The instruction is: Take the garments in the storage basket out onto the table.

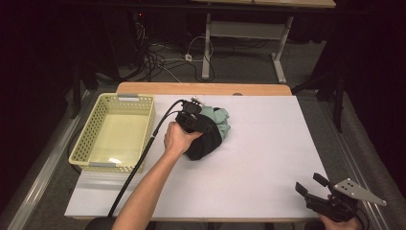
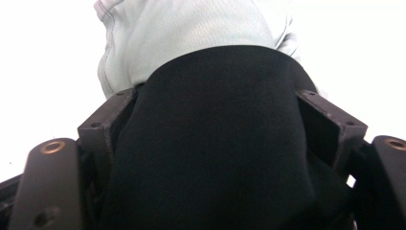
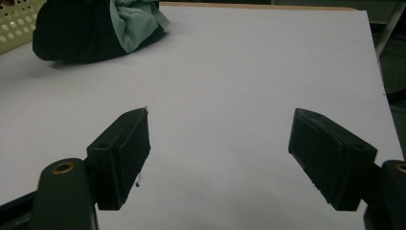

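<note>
The left gripper (image 1: 200,120) lies low over a bundle of clothes near the middle of the white table (image 1: 268,158), the person's left hand (image 1: 178,139) wrapped round it, forearm slanting up from the bottom edge. Its jaws stand wide either side of the black cloth (image 2: 210,143), which bulges between them; whether the pads press on it I cannot tell. The left gripper view shows a pale green cloth (image 2: 191,33) beyond the black one. The right gripper (image 1: 312,188) rests at the table's near right corner, jaws spread and empty, well apart from the bundle. A yellow basket (image 1: 88,136) sits just left of the clothes.
</note>
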`<action>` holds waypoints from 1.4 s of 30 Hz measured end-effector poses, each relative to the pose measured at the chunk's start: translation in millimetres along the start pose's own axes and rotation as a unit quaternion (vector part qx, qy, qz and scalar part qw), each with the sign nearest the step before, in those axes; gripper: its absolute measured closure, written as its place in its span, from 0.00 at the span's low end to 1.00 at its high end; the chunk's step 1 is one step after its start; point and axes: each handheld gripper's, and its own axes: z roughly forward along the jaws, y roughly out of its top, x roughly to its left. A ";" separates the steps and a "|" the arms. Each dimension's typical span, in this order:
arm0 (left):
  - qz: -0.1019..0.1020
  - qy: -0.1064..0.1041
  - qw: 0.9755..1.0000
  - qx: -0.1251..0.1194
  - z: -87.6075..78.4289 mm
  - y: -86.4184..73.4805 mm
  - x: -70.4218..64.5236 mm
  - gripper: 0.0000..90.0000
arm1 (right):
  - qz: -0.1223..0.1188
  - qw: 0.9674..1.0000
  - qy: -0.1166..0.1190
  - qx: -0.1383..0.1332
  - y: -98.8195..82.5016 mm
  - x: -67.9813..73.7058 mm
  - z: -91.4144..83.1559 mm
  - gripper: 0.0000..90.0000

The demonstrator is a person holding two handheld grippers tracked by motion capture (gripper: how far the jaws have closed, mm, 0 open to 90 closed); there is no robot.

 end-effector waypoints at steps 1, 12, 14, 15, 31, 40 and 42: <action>0.001 0.000 1.000 -0.001 -1.3 0.1 0.0 0.25 | 0.000 1.000 0.000 0.000 0.0 0.0 0.0 0.25; 0.005 0.000 1.000 -0.024 -22.3 0.9 1.6 0.26 | -0.001 1.000 -0.001 0.001 0.1 0.3 0.3 0.25; 0.005 0.002 1.000 -0.026 -25.3 0.6 2.3 0.26 | -0.001 1.000 -0.001 0.002 0.2 0.2 0.4 0.25; 0.005 0.002 1.000 -0.027 -26.7 0.4 2.7 0.26 | -0.001 1.000 -0.001 0.002 0.2 0.2 0.4 0.25; 0.018 0.004 0.999 -0.046 -49.1 -7.1 6.8 0.27 | 0.000 1.000 -0.002 0.002 0.1 0.3 0.3 0.25; 0.022 0.007 0.998 -0.059 -64.7 -11.5 10.2 0.27 | 0.002 1.000 -0.003 0.001 0.2 0.3 0.2 0.25; 0.021 0.005 0.998 -0.065 -68.3 -13.2 10.3 0.27 | 0.002 1.000 -0.004 -0.001 -0.1 0.2 -0.4 0.25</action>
